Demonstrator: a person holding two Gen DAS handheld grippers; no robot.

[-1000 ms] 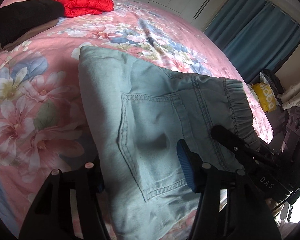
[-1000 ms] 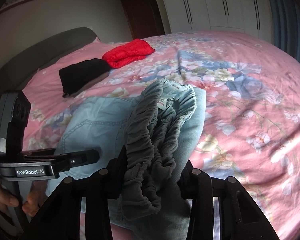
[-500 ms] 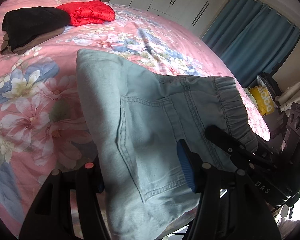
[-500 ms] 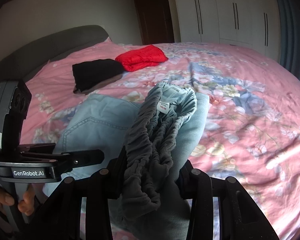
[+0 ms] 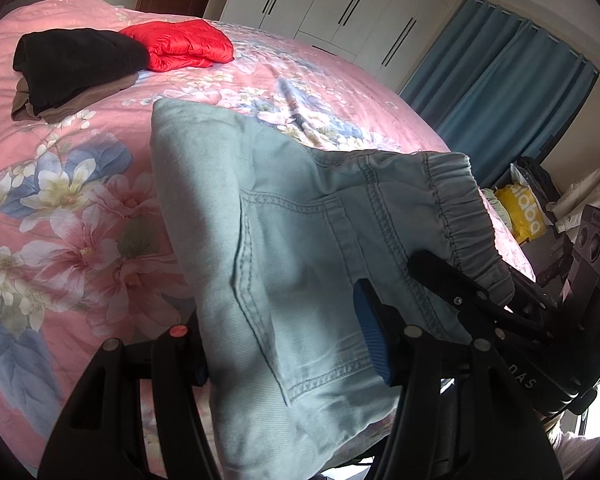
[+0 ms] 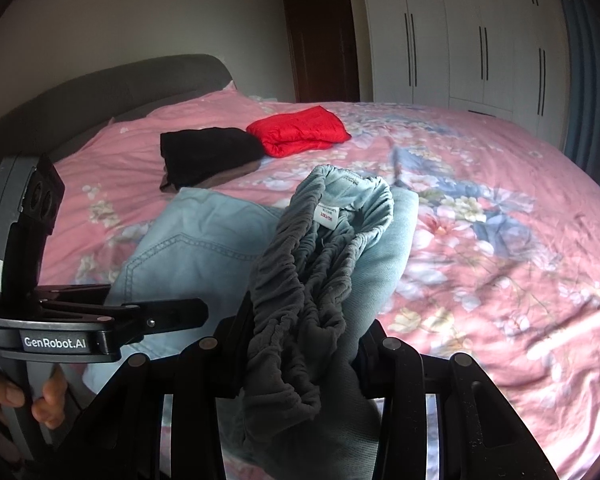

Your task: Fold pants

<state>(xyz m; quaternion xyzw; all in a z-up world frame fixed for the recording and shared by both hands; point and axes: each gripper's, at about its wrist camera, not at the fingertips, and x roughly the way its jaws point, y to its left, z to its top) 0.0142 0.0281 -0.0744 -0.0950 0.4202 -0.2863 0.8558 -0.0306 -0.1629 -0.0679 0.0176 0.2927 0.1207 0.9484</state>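
Observation:
Light blue denim pants (image 5: 300,248) are folded into a bundle and held up over the pink floral bed (image 5: 60,184). My left gripper (image 5: 284,344) is shut on the side edge of the pants near the back pocket. My right gripper (image 6: 300,344) is shut on the bunched elastic waistband (image 6: 312,280); a white label (image 6: 327,213) shows inside it. The pants also show in the right wrist view (image 6: 204,256). The right gripper appears in the left wrist view (image 5: 480,304) at the waistband, and the left one in the right wrist view (image 6: 156,318).
A folded black garment (image 5: 76,64) and a folded red jacket (image 5: 180,44) lie at the far side of the bed. White wardrobes (image 6: 480,40) and blue curtains (image 5: 500,96) stand behind. A yellow bag (image 5: 524,216) lies beyond the bed's right edge.
Both grippers have lifted the folded pants higher off the bed, still gripping them; more of the room behind comes into view.

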